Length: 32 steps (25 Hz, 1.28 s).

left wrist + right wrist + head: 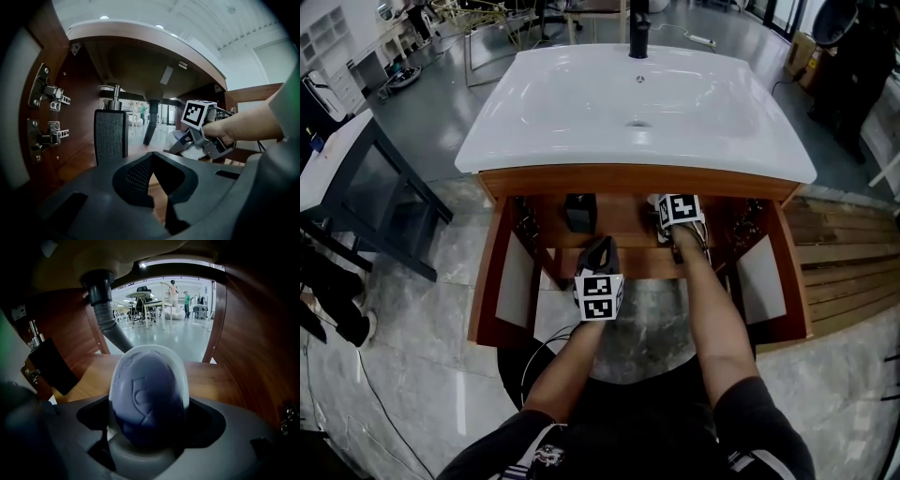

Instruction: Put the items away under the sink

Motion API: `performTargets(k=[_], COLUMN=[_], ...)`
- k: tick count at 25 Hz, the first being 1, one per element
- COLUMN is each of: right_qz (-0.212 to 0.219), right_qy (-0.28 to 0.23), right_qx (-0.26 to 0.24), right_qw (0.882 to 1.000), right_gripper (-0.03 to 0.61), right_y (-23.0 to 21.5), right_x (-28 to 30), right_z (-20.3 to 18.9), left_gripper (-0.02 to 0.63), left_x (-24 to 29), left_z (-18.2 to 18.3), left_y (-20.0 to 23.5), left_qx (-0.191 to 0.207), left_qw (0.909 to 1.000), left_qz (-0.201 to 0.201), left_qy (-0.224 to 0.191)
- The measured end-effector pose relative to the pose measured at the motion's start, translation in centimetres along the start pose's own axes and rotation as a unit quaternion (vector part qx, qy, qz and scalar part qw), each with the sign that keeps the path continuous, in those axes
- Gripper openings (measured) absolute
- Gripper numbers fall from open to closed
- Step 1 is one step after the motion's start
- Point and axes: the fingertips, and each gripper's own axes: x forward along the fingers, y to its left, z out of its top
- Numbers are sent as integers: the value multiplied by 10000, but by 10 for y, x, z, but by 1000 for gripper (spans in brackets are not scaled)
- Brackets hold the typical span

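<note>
My right gripper (150, 420) is shut on a rounded white container with a bluish-purple domed lid (147, 380), low over the wooden cabinet floor (220, 380) under the sink. In the head view this gripper (675, 228) reaches into the open cabinet on the right. A black pump dispenser (111, 136) stands upright on the cabinet floor to the left; it also shows in the head view as the dispenser (579, 211). My left gripper (153, 157) is shut with nothing in it and hangs level at the cabinet's front, the left gripper (598, 253) short of the shelf.
The white sink basin (637, 103) tops the wooden cabinet, whose two doors (492, 281) stand wide open. A grey drain pipe (108, 319) comes down at the back centre. Door hinges (44, 112) sit on the left wall. A dark table (356, 178) stands at the left.
</note>
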Motion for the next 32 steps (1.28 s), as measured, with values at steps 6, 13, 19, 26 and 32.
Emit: performTargets(k=[6, 13, 19, 26, 32], right_qz=[58, 224, -88, -3, 51], right_qy=[-22, -256, -1108, -2543, -3190], right_qx=[182, 373, 21, -266, -662], right_qw=[9998, 9987, 9938, 9668, 9454], right_gripper=[479, 480, 480, 479, 477], right_y=[-4, 1, 5, 34, 53], right_x=[19, -3, -35, -102, -137], right_z=[-3, 6, 19, 26, 7], left_gripper=[6, 6, 8, 6, 7], left_x=[-3, -11, -12, -10, -13], left_z=[7, 8, 5, 19, 32], left_y=[5, 0, 1, -6, -11], left_qx=[35, 80, 0, -206, -224], left_qw=[10000, 9999, 9999, 9996, 9991], left_qz=[47, 99, 111, -8, -87], left_qy=[-42, -103, -87, -211, -346])
